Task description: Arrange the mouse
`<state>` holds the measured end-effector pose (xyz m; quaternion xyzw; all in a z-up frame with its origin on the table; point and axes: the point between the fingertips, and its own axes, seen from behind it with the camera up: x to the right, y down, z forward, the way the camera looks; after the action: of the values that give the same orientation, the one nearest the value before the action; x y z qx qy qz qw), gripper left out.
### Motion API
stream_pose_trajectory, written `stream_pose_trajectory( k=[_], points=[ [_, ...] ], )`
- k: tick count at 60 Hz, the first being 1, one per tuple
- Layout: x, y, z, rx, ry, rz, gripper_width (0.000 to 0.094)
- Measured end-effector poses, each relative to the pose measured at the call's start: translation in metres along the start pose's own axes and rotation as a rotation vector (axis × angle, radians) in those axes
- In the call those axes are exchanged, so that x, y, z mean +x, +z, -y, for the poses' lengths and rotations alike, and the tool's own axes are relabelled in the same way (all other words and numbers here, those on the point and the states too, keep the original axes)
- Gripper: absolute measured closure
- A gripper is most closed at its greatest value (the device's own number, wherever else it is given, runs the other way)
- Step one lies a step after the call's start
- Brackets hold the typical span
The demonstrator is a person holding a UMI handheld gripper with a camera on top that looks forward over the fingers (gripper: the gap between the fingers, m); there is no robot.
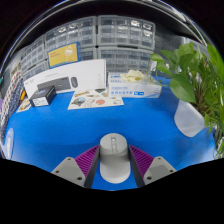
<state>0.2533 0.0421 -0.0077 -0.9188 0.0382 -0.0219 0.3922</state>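
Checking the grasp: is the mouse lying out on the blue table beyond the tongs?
No, the mouse sits between the tongs, both purple pads pressing its sides.

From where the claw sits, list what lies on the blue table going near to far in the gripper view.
Claw with the grey mouse between its fingers → bare blue table → leaflet → white box → shelves.

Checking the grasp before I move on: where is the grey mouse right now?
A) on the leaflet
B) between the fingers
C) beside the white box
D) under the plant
B: the grey mouse sits between the fingers of the gripper, whose purple pads flank its sides, over the blue table.
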Motion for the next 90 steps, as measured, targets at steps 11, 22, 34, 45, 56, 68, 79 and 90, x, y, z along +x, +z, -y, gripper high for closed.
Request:
stream_pose_trajectory(
  k=[11, 22, 34, 45, 56, 68, 79, 90],
  points=[
    [-0.001, -0.001, -0.002, -0.015, -0.042, -0.021, 0.0456],
    [-0.001, -0.003, -0.004, -0.046, -0.009, -0.037, 0.0587],
    [-0.017, -0.035, 0.038, -0.008, 0.039, -0.131, 0.0589],
    [-0.122, -0.120, 0.130, 0.170, 0.090, -0.141, 0.0589],
    [-0.288, -0.184, 0.175, 0.286, 0.053, -0.037, 0.0590],
    [-0.447, -0.171, 0.127, 0.225, 0.002, 0.088, 0.0591],
    [-0.526, -0.112, 0.023, 0.048, -0.078, 0.120, 0.0594],
    [-0.555, -0.078, -0.060, -0.084, -0.120, 0.134, 0.0592]
  ],
)
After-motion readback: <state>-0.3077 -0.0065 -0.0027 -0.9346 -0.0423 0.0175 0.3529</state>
